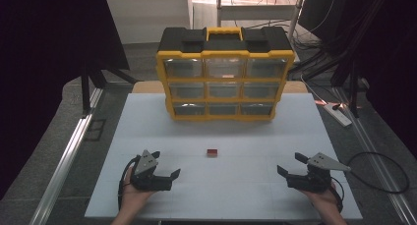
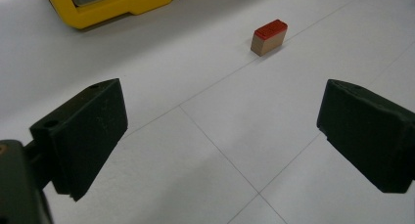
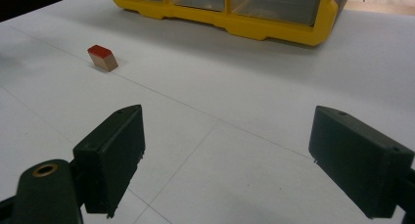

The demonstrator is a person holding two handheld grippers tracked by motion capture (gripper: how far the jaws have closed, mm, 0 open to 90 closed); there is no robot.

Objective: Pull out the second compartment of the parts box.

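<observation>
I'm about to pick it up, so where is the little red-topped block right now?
In the high view the red-topped block lies alone on the white table, between the left gripper and the right gripper, in front of the yellow drawer organizer.

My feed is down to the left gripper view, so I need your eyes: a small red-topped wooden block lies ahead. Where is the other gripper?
Observer: The right gripper rests near the white table's front right, jaws open, holding nothing.
Operator: What is that yellow edge beyond the block?
Observer: A yellow and black plastic organizer with nine clear drawers, three rows of three.
Operator: Any drawer pulled out?
Observer: No, all sit flush, and the red-topped wooden block lies apart in front.
</observation>
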